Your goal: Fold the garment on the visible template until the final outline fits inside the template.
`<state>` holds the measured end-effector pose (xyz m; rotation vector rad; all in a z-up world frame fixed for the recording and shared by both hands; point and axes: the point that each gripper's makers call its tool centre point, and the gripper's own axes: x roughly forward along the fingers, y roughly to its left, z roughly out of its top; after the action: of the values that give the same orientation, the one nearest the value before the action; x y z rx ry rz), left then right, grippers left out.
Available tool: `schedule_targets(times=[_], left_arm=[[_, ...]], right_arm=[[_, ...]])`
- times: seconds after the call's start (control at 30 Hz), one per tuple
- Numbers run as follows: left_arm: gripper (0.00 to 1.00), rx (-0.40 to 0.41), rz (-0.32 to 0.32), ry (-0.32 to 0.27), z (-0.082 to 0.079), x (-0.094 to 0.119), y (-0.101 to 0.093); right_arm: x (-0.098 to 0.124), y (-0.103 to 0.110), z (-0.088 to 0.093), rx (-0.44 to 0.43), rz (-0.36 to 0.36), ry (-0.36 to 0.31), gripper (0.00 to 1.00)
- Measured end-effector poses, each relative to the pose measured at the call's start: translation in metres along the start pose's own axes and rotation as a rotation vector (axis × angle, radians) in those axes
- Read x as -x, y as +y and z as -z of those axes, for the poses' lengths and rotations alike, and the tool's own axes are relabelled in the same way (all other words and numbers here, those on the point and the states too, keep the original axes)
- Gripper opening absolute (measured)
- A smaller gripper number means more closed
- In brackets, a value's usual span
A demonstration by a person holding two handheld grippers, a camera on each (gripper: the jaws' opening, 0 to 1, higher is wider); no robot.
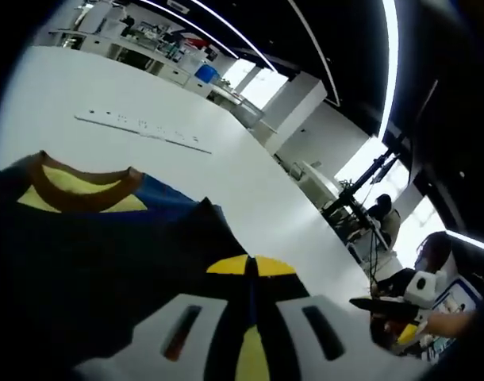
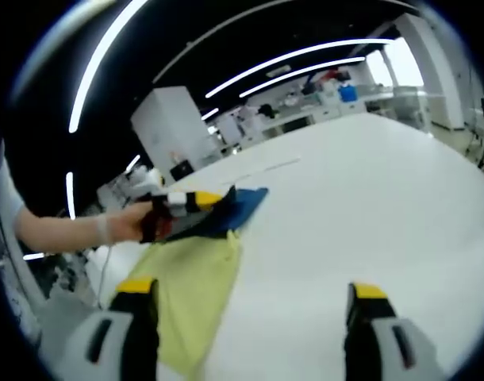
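On the white desk (image 2: pixel 369 190) lies the garment (image 2: pixel 196 282), its yellow part spread flat and its dark blue part lifted at the far end. Seen from the right gripper view, the left gripper (image 2: pixel 172 208) is clamped on that raised blue edge. Up close, the left gripper (image 1: pixel 250 278) pinches dark cloth near the brown collar (image 1: pixel 83 186). Spread wide, the right gripper (image 2: pixel 254 305) hangs over bare desk, empty.

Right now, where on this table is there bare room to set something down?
The white table is bare right of the shirt, out to its far edge. There is also a bare strip beyond the collar, around the ruler. It is crowded at the shirt's near end, where the left gripper clamps the fabric.
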<state>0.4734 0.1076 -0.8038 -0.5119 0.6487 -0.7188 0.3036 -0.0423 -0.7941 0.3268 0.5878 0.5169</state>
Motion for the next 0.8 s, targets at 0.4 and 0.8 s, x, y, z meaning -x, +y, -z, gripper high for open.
schedule_targets(times=[0.4,0.8], left_arm=[[0.00,0.000,-0.005,0.062,0.021,-0.007,0.007],[0.44,-0.158,0.039,0.046,0.023,0.000,-0.007]], right_arm=[[-0.004,-0.001,0.003,-0.006,-0.003,0.009,0.99],[-0.007,0.001,-0.001,-0.006,-0.007,0.004,0.99]])
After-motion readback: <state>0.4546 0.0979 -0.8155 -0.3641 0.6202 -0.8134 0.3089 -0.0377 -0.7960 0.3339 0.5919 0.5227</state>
